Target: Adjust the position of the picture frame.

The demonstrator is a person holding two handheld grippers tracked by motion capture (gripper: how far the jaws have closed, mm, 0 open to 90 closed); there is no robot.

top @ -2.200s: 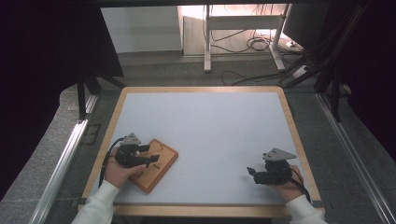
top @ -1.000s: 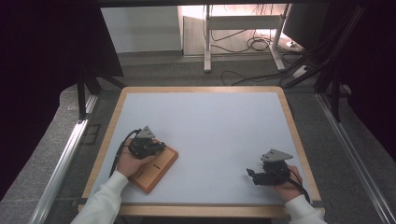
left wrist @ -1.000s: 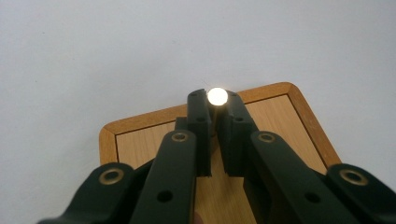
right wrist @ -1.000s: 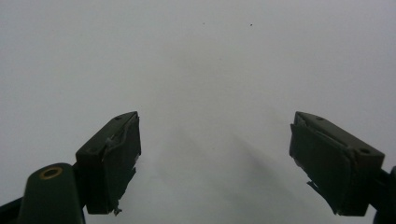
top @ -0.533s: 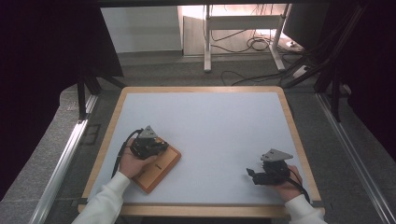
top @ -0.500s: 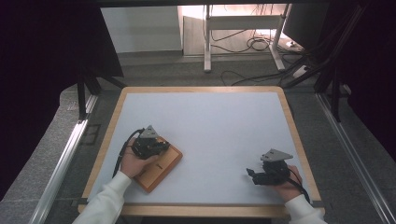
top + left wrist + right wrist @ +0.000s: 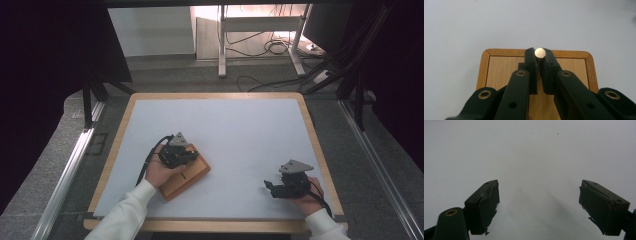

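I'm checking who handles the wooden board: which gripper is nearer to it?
Left. The left gripper is over the wooden board, shut on its knob; the right gripper rests apart on the table.

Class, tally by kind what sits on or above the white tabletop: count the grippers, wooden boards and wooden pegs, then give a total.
Grippers: 2, the left gripper and the right gripper
Wooden boards: 1, the wooden board
Wooden pegs: 1, the wooden peg
Total: 4

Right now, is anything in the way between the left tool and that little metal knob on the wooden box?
No. The left tool already has the round metal knob pinched between its jaws, above the wooden box. The right tool rests apart on the white table, jaws open, holding nothing.
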